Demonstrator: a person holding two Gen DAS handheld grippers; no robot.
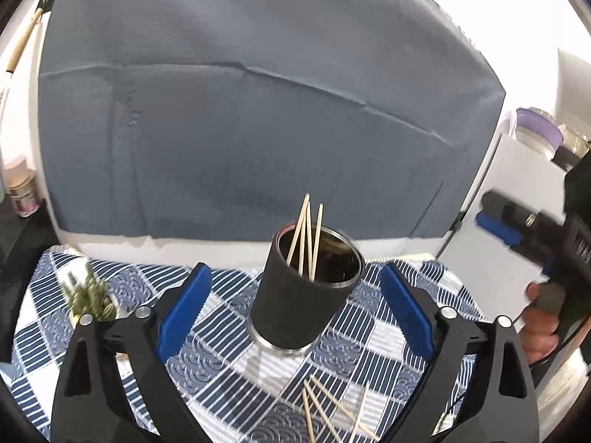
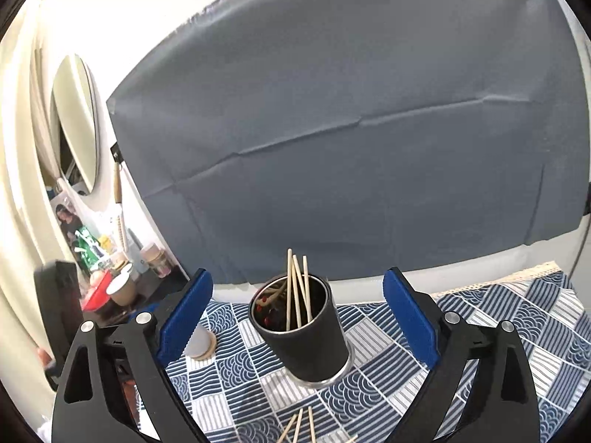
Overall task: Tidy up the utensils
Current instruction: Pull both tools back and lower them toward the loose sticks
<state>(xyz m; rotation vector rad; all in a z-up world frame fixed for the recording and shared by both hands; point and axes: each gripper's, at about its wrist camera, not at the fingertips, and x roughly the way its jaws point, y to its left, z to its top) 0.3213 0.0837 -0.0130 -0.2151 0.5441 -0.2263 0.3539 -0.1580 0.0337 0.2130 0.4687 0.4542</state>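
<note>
Patterned tabletop (image 1: 229, 336) first: the black cup (image 1: 306, 291) stands upright, sticks inside, dead ahead of both. Loose wooden skewers (image 1: 332, 413) lie fanned at the near edge, nearest the left gripper (image 1: 295, 313). It and the right gripper (image 2: 297, 321) gape, released, empty.

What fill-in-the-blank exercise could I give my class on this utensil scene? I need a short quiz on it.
1. Several wooden skewers stand inside the dark ____, which rests on the patterned tablecloth.
2. The left gripper and the right gripper both have their jaws ____, with nothing held.
3. More loose skewers lie on the cloth ____ the cup, toward the camera.
4. The fingers' pads are coloured ____.

Missing words: cup; open; in front of; blue
</note>
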